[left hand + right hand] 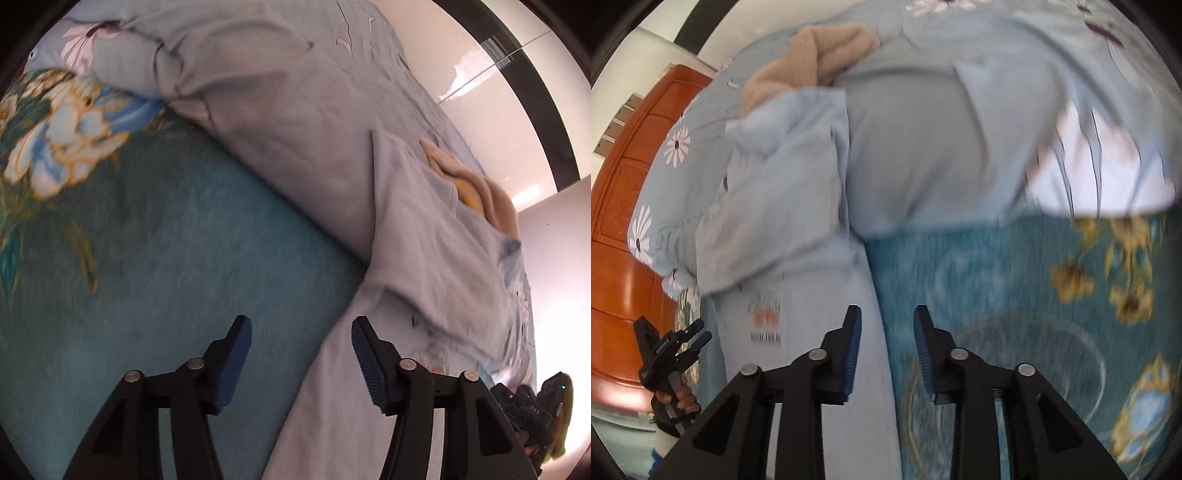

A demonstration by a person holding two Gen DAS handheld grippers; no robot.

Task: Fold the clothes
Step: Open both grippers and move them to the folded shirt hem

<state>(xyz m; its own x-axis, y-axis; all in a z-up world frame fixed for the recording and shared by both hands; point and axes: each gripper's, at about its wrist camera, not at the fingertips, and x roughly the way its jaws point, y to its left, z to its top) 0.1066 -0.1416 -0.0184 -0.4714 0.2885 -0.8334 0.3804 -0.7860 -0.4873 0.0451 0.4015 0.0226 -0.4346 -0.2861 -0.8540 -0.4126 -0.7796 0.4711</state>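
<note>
Your left gripper (301, 332) stood wide, nothing between pads. Your right gripper (886, 321) stood partly open, nothing held. Light blue shirt (798, 240) lay on teal flowered bedspread (147, 240), partly over grey-blue quilt (295, 110). Tan knit garment (812, 55) lay behind shirt. No boxes or baskets seen.
</note>
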